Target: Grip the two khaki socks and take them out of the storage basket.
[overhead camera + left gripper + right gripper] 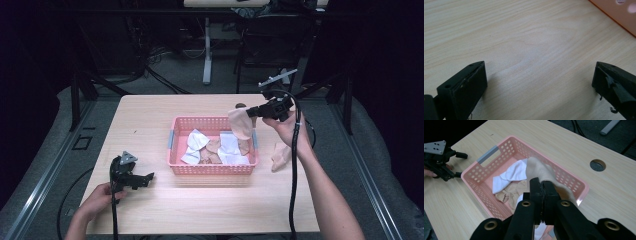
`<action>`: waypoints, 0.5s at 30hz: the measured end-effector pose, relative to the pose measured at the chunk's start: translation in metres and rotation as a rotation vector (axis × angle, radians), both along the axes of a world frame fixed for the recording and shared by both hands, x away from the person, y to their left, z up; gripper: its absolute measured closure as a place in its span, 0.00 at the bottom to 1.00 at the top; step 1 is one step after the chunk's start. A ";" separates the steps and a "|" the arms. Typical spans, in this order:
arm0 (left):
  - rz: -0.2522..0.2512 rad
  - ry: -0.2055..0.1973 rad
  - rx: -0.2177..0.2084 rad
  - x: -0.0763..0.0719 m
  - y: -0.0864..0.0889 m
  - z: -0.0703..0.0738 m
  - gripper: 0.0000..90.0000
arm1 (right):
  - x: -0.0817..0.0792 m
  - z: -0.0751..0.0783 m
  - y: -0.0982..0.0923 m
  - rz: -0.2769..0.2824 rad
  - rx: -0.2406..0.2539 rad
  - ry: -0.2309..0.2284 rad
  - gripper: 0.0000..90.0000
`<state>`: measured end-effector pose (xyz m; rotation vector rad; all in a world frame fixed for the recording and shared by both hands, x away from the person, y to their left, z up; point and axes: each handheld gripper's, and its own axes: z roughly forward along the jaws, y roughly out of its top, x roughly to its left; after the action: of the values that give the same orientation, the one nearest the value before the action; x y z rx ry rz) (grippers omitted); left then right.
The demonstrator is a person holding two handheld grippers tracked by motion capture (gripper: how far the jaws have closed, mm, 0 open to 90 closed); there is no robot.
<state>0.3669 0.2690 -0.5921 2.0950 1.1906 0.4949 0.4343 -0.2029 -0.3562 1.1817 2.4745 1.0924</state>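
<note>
A pink perforated basket [176, 123] [475, 182] sits mid-table with white and beige socks [220, 148] [510, 176] in it. My right gripper [254, 111] [541, 183] is raised above the basket's right end and is shut on a beige sock [241, 123] [537, 168] that hangs from its jaws. Another beige sock [281, 156] lies on the table to the right of the basket. My left gripper [149, 177] [540, 82] rests low at the table's front left, jaws wide apart over bare wood, nothing between them. It also appears at the left edge of the right gripper view [459, 165].
The light wooden table [150, 120] has a round cable hole [597, 165] at its far edge. The basket's corner [619, 15] lies just beyond my left gripper. Chair legs, stands and cables fill the dark floor behind the table.
</note>
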 end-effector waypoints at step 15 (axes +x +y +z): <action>0.000 0.000 0.000 0.000 0.000 0.000 0.00 | -0.020 0.012 -0.051 -0.080 0.002 -0.023 0.98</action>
<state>0.3670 0.2690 -0.5922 2.0949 1.1901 0.4946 0.4140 -0.2543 -0.3442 1.2497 2.3874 1.0813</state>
